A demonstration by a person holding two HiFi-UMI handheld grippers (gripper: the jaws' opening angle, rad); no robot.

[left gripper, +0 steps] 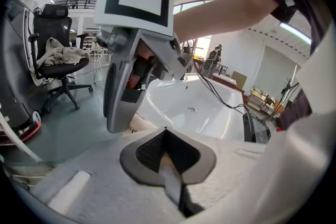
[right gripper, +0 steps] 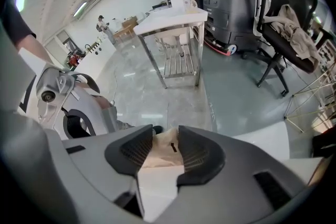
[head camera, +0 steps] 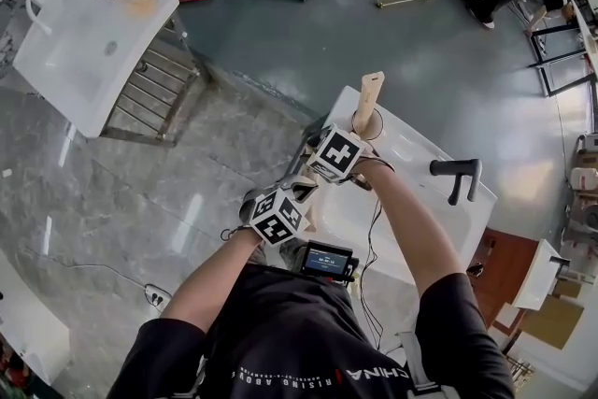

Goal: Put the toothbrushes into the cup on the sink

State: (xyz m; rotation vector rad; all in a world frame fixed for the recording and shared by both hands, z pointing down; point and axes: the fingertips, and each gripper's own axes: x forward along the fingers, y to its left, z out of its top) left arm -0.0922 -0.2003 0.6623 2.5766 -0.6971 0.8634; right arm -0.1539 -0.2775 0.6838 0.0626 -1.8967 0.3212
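Toothbrush (head camera: 370,92) upright in cup (head camera: 366,122) on sink (head camera: 425,154) corner, cup wall propping it | right gripper (right gripper: 167,139) jaws parted, pale wood between, apparently slack so it can stand alone | left gripper (left gripper: 165,131) jaws closed, empty, held aside.

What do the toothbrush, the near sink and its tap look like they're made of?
Toothbrush: pale tan with no shine, probably bamboo or wood.
Sink: white and glossy with bright reflections, likely glazed ceramic, possibly resin.
Tap: black with a dull finish, likely coated metal, though plastic can't be ruled out.
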